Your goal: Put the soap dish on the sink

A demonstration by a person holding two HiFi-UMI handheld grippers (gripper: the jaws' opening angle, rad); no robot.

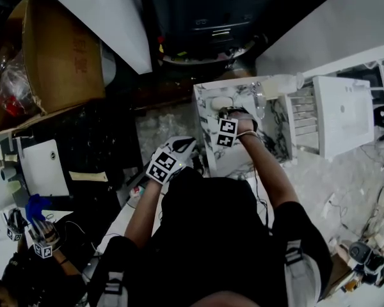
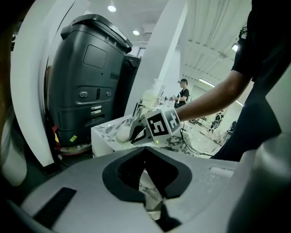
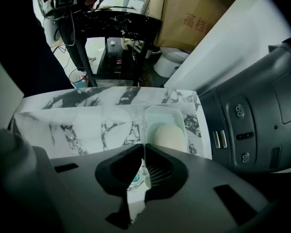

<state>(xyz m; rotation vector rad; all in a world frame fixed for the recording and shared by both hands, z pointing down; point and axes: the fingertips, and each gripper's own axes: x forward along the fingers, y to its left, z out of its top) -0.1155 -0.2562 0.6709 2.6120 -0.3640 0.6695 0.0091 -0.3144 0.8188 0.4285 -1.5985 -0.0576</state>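
A clear soap dish (image 3: 166,125) holding a cream oval soap (image 3: 169,135) is at the far corner of the white marble sink unit (image 3: 87,125), beside a dark grey machine. My right gripper (image 3: 144,152) is shut on the dish's left rim wall. The head view shows that gripper (image 1: 227,115) over the sink unit (image 1: 272,136), with the dish (image 1: 220,102) just beyond its tips. My left gripper (image 1: 182,147) hangs shut and holds nothing, short of the sink's near left corner. From the left gripper (image 2: 145,152) view, the right gripper's marker cube (image 2: 161,124) and the soap (image 2: 122,134) show above the marble.
A dark grey machine (image 1: 201,15) stands right behind the sink. White panels lean on both sides of it. A cardboard box (image 1: 57,50) is at the far left and a white slatted cabinet (image 1: 342,110) at the right. Another person with grippers (image 1: 41,242) works at the lower left.
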